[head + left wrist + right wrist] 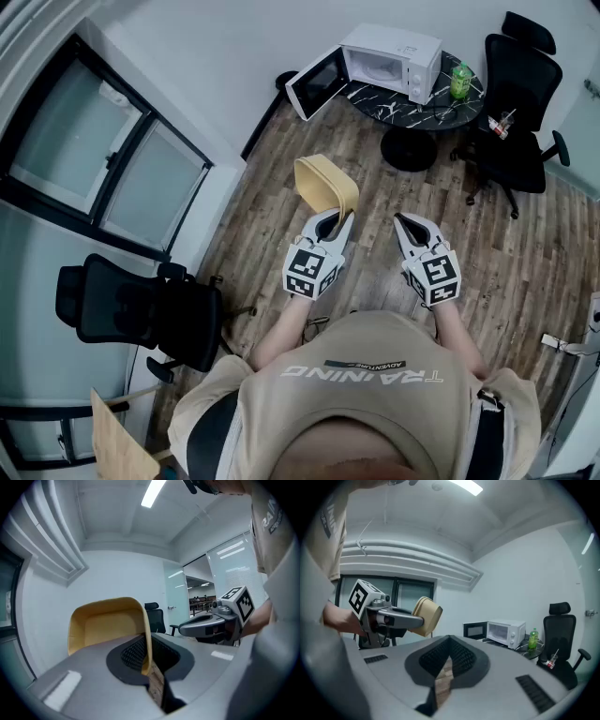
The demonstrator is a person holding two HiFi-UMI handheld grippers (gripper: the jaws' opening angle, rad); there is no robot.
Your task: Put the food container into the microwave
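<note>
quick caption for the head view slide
Left gripper holds the yellow food container by its wall; open microwave sits on the dark round table ahead; right gripper empty.

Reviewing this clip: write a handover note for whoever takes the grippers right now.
Left gripper: shut on the container wall, holding it in the air.
Right gripper: shut, empty.
Microwave: on the table across the floor, door open.
Done: container is in hand.
Left: carry it over, set it inside, let go.
</note>
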